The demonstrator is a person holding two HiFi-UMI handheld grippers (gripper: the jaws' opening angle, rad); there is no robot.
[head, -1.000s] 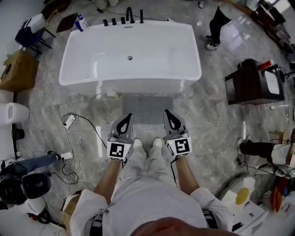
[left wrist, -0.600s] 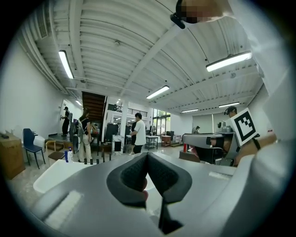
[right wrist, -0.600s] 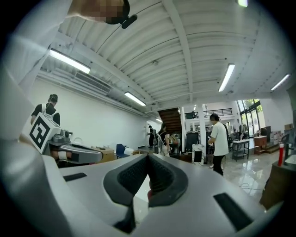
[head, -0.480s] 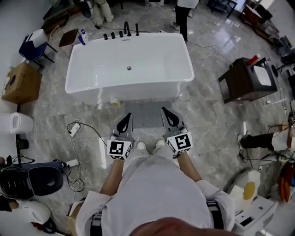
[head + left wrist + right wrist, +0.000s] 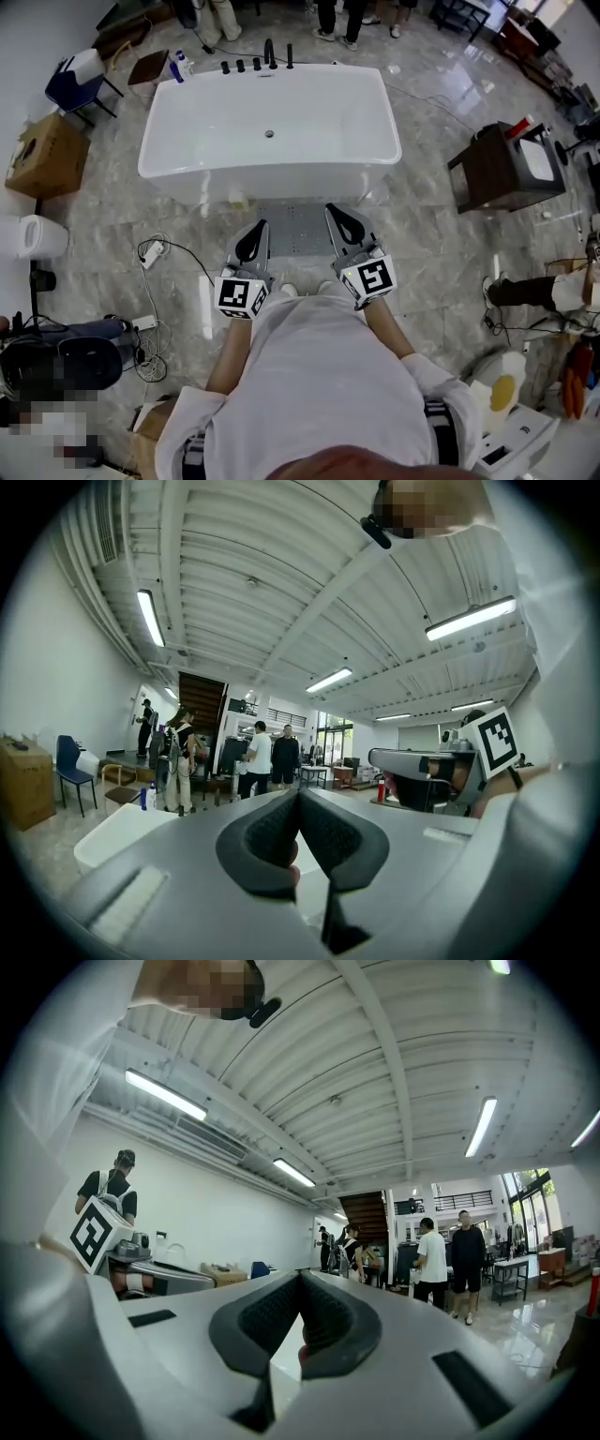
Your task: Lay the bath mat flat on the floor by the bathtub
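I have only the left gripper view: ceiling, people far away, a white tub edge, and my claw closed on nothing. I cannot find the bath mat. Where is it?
Observer: In the head view the bath mat lies flat on the floor, beside the long side of the bathtub.
Operator: Does the right claw hold something?
Observer: No. The right gripper view shows the right claw shut, with nothing between its jaws.
Operator: Is anything lying on the mat?
Observer: Nothing on the part the head view shows. From that camera the left claw and the right claw hide its two sides.
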